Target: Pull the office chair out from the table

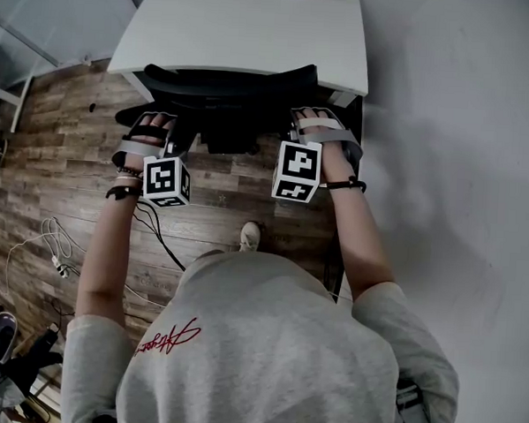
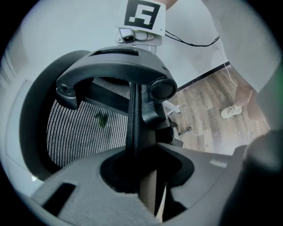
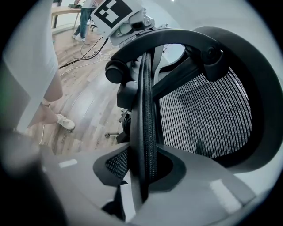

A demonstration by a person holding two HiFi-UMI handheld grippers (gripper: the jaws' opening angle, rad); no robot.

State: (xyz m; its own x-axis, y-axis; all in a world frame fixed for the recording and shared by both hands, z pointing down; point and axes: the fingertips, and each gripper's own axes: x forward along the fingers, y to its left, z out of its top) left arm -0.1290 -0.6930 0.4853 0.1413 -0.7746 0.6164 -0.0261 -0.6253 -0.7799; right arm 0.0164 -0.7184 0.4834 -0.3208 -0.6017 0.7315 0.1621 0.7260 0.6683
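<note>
The black office chair [image 1: 227, 85] stands tucked against the white table [image 1: 256, 29], its backrest top under the table's near edge. My left gripper [image 1: 159, 121] holds the backrest's left side and my right gripper [image 1: 315, 119] its right side. In the left gripper view the backrest's rim [image 2: 132, 119] runs straight down between the jaws of the left gripper [image 2: 143, 185], with mesh [image 2: 84, 128] to its left. In the right gripper view the rim [image 3: 146, 114] sits pinched in the right gripper [image 3: 141, 176], with mesh [image 3: 203, 114] to the right. Both grippers are shut on the rim.
A pale wall [image 1: 463, 128] runs close along the right of the table and chair. Cables [image 1: 149, 227] trail over the wooden floor [image 1: 64, 151] on the left. My shoe [image 1: 250, 236] stands just behind the chair. Clutter [image 1: 1, 343] lies at the lower left.
</note>
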